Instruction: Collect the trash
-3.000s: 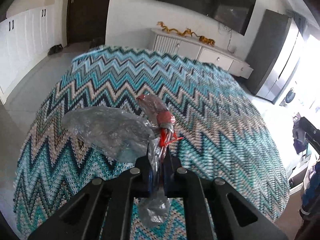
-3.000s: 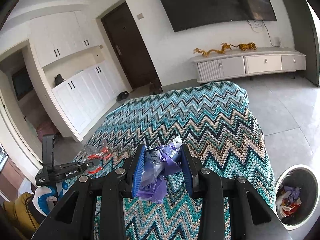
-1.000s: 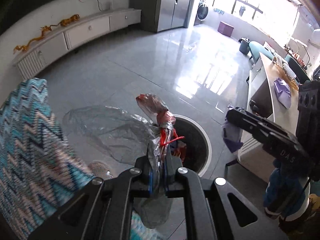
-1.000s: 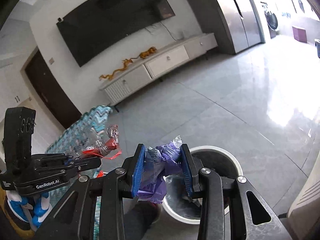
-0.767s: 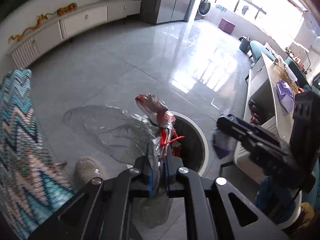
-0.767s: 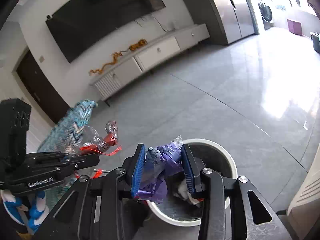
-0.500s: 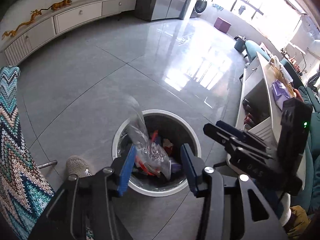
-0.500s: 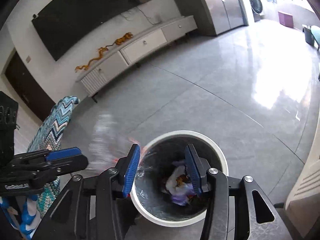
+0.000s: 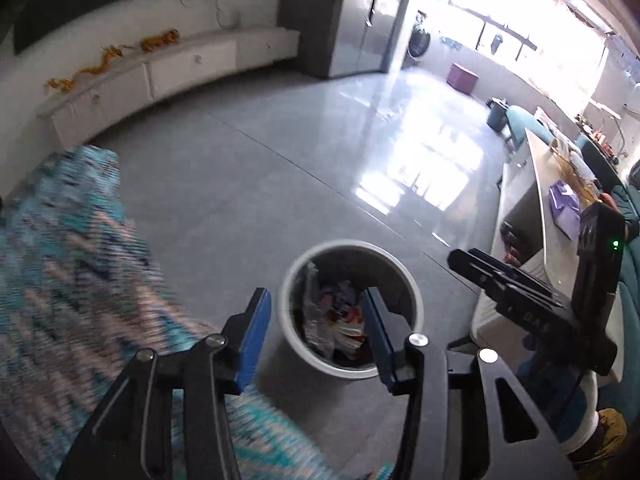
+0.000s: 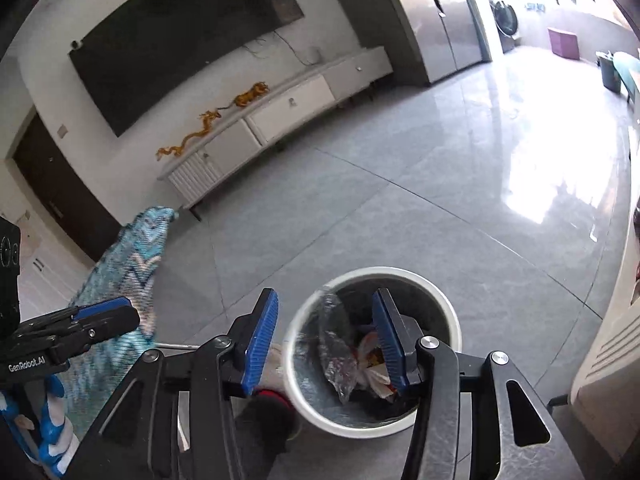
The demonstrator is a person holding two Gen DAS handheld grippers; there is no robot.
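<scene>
Both grippers hang released and empty, the right gripper (image 10: 324, 338) with its fingers (image 10: 262, 338) spread directly over the white trash bin (image 10: 450, 320), the left gripper (image 9: 314, 336) just short of its rim. The crumpled wrappers (image 10: 338, 360) lie inside the bin on the grey tiled floor (image 10: 400, 208). A zigzag-patterned blanket (image 9: 60, 260) lies to the left, likely the next place to search.

I'm in a home living room; a big dark TV (image 10: 188, 52) hangs above a long white cabinet (image 10: 280, 108) with gold dragon figurines (image 10: 200, 128). Glossy grey floor tiles (image 10: 420, 200); a washing machine (image 10: 505, 20) by the bright windows.
</scene>
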